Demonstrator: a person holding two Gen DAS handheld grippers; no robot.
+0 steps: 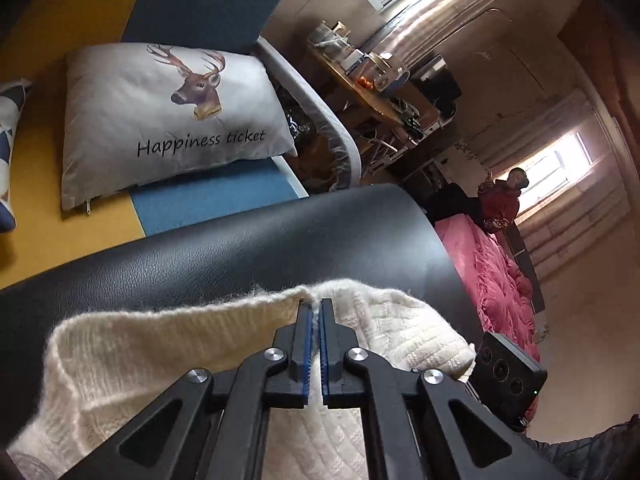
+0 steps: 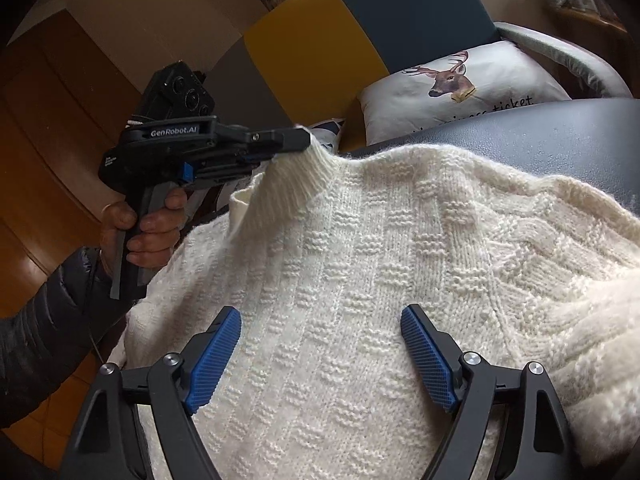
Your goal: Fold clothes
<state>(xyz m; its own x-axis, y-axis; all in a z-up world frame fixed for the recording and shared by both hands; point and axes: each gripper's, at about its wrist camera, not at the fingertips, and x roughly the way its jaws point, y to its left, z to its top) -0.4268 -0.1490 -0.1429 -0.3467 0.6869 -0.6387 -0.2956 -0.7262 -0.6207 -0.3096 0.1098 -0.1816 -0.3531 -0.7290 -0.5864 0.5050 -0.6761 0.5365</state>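
Observation:
A cream knitted sweater [image 2: 380,248] lies spread on a black leather surface [image 1: 240,248]. My left gripper [image 1: 316,304] is shut on the sweater's ribbed edge [image 1: 256,300], with a thin fold of knit pinched between the blue pads. In the right wrist view the left gripper [image 2: 306,138] holds that ribbed corner lifted off the surface, and a hand [image 2: 148,232] in a dark sleeve grips its handle. My right gripper [image 2: 320,316] hovers low over the middle of the sweater with its jaws wide apart and nothing pinched between the blue pads [image 2: 216,360].
Behind the black surface is a yellow and blue sofa [image 1: 88,236] with a deer-print pillow [image 1: 168,120]. A pink bedspread [image 1: 492,280] lies to the right, with a person in red [image 1: 504,204] beyond it. A cluttered table [image 1: 372,80] stands at the back. Wooden floor [image 2: 36,152] is at left.

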